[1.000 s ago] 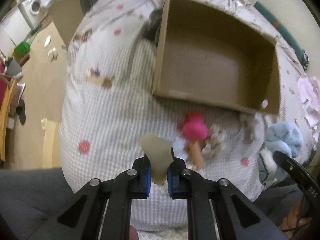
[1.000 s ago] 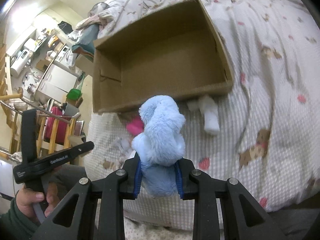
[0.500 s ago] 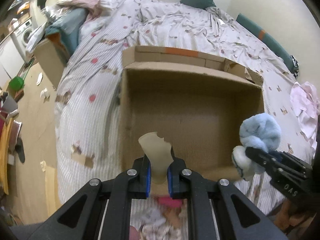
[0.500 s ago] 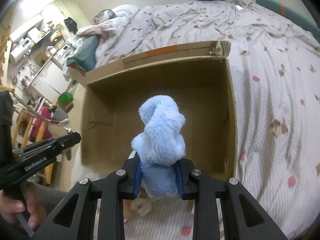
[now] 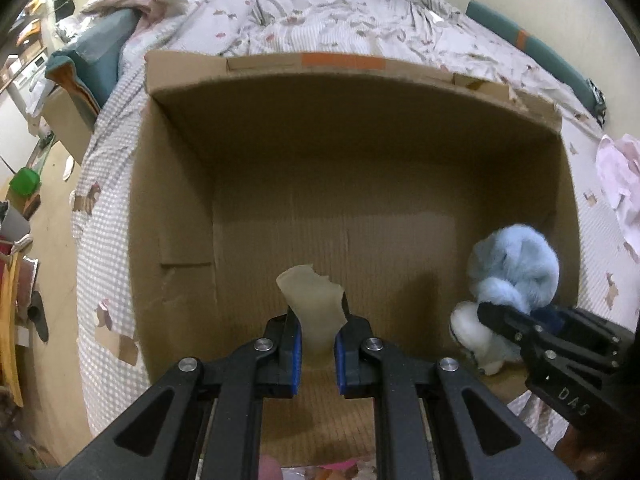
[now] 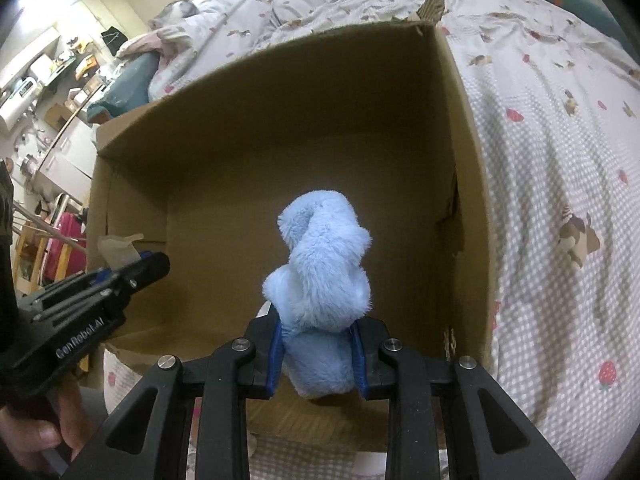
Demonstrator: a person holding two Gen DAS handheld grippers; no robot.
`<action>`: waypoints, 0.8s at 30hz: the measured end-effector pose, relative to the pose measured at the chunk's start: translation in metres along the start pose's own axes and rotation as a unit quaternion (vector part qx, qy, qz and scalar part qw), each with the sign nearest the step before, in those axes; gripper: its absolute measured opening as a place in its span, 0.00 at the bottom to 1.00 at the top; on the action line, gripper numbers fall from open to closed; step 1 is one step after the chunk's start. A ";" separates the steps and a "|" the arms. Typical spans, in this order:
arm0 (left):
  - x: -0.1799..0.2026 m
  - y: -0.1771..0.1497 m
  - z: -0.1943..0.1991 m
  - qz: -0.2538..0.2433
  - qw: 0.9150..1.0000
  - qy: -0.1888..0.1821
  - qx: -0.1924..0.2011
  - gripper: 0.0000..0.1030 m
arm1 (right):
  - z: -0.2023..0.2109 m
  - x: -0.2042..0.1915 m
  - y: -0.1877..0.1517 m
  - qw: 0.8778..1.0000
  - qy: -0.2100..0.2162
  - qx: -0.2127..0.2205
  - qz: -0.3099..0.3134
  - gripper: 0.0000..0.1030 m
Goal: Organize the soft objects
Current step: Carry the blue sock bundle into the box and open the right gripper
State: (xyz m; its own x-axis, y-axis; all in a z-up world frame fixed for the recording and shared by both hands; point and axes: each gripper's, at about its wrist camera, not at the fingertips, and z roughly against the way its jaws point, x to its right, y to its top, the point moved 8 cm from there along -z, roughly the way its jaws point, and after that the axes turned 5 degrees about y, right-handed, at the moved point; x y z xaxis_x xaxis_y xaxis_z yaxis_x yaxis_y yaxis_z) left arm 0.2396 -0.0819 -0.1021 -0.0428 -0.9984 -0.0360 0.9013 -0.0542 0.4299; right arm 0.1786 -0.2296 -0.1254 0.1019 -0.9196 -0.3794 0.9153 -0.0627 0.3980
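Note:
An open cardboard box (image 5: pixel 360 112) lies on the bed and fills both views (image 6: pixel 280 128). My left gripper (image 5: pixel 316 354) is shut on a pale beige soft piece (image 5: pixel 314 304) and holds it over the box's near edge. My right gripper (image 6: pixel 316 354) is shut on a light blue plush toy (image 6: pixel 324 268), also held over the box's near edge. The plush (image 5: pixel 516 272) and the right gripper (image 5: pixel 532 336) show at the right of the left wrist view. The left gripper (image 6: pixel 132 268) and the beige piece (image 6: pixel 118 248) show at the left of the right wrist view.
The bed has a checked quilt with strawberry prints (image 6: pixel 560 160) and rumpled bedding behind the box (image 5: pixel 340 20). A pink garment (image 5: pixel 616 184) lies to the right of the box. The floor, furniture and a green container (image 5: pixel 24 182) lie off the bed's left side.
Both grippers have moved forward from above the bed's near edge to the box opening, each still holding its item. The box now fills both views.

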 end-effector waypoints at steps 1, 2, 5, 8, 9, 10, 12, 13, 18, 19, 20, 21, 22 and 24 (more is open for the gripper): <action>0.001 -0.001 -0.002 -0.001 1.000 0.000 -0.002 0.12 | -0.001 0.000 0.000 1.000 -0.003 0.000 0.002 0.29; 0.001 -0.002 -0.003 -0.001 1.000 0.000 -0.002 0.12 | -0.003 0.000 0.001 1.000 -0.007 -0.001 0.005 0.29; 0.002 -0.002 -0.003 -0.003 1.000 0.003 0.004 0.13 | -0.006 -0.001 0.001 1.000 -0.011 -0.003 0.010 0.31; 0.000 -0.003 -0.003 -0.003 1.000 0.006 0.008 0.13 | -0.005 -0.004 0.002 1.000 -0.009 0.000 0.014 0.31; 0.000 -0.004 -0.003 -0.002 1.000 0.007 0.008 0.13 | -0.004 -0.006 0.002 1.000 -0.008 0.001 0.017 0.32; -0.001 -0.004 -0.003 -0.002 1.000 0.008 0.007 0.13 | -0.004 -0.007 0.002 1.000 -0.006 0.002 0.020 0.32; 0.000 -0.006 0.001 -0.001 1.000 0.009 0.009 0.13 | -0.003 -0.007 0.002 1.000 -0.004 0.003 0.020 0.33; 0.000 -0.005 0.003 0.000 1.000 0.010 0.012 0.13 | -0.003 -0.008 0.003 1.000 -0.003 0.003 0.019 0.33; 0.000 -0.004 0.013 0.000 1.000 0.011 0.024 0.16 | 0.007 -0.009 0.003 1.000 0.001 0.018 0.019 0.47; 0.000 -0.005 0.014 0.000 1.000 0.010 0.024 0.18 | 0.009 -0.010 0.004 1.000 0.001 0.022 0.020 0.56; 0.000 -0.005 0.016 0.002 1.000 0.010 0.025 0.24 | 0.012 -0.012 0.005 0.999 0.006 0.029 0.021 0.60; 0.000 -0.004 0.019 0.003 1.000 0.009 0.025 0.33 | 0.015 -0.013 0.006 0.999 0.006 0.036 0.022 0.65; 0.000 -0.004 0.022 0.004 1.000 0.007 0.028 0.37 | 0.018 -0.014 0.008 0.999 0.005 0.041 0.023 0.69; -0.001 -0.003 0.027 0.003 0.999 0.006 0.034 0.48 | 0.024 -0.015 0.011 0.998 0.005 0.052 0.021 0.71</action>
State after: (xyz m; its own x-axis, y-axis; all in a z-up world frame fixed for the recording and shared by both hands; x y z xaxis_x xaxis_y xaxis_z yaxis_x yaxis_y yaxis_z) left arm 0.2255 -0.0812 -0.0784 -0.0324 -0.9985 -0.0430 0.8702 -0.0494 0.4903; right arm 0.1774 -0.2260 -0.0952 0.1444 -0.9185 -0.3682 0.8643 -0.0641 0.4988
